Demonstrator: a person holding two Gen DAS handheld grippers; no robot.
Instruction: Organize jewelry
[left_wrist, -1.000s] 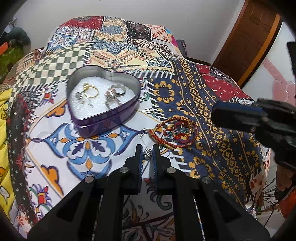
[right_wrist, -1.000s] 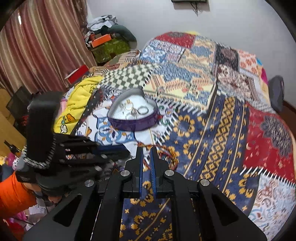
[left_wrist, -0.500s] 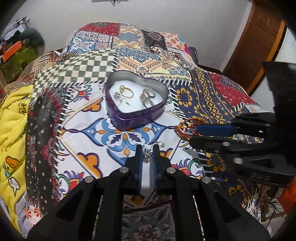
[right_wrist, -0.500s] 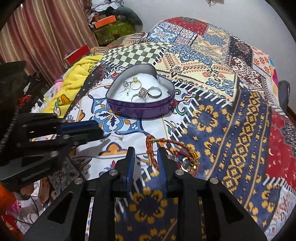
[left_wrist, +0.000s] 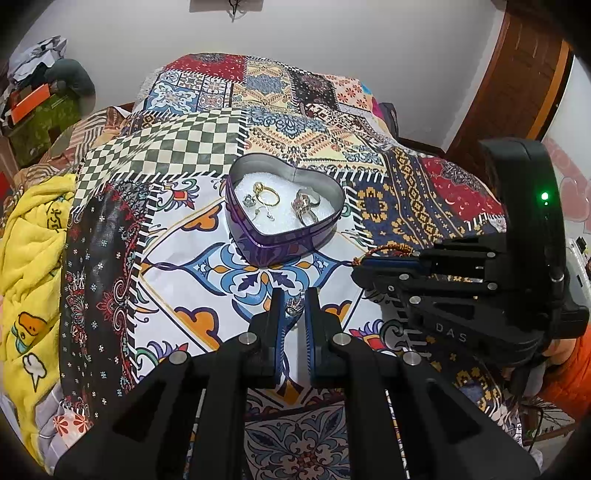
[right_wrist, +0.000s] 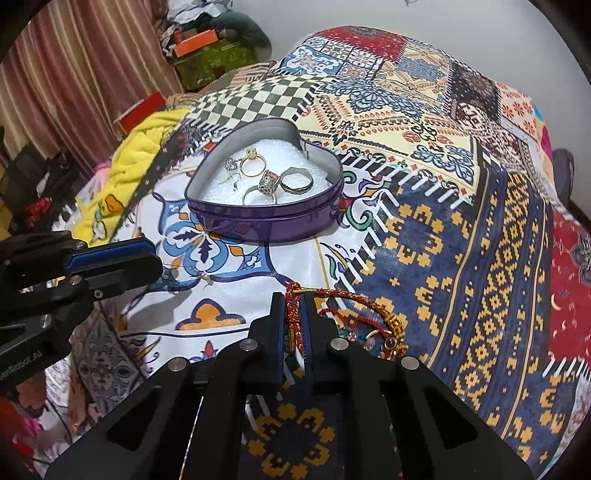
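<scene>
- The left gripper (left_wrist: 294, 306) pinches a small silver pendant (left_wrist: 294, 306) between narrow fingers, just short of the purple heart-shaped tin (left_wrist: 282, 243) on the patchwork bedspread (left_wrist: 177, 155).
- The right gripper (right_wrist: 294, 314) clamps a red braided bracelet (right_wrist: 343, 308).
- The tin holds one gold ring (right_wrist: 252, 162) and two silver rings (right_wrist: 295, 181).

A lived-in bedroom of a home is shown; a bed is covered by a patchwork bedspread (left_wrist: 295, 122) in mixed prints, with a yellow cartoon blanket (left_wrist: 29, 236) bunched at its edge; striped curtains (right_wrist: 74, 62) are hung along one side; a wooden door (left_wrist: 524, 81) is set in the plain white wall; boxes and clothes (right_wrist: 207, 37) are piled in the corner.
</scene>
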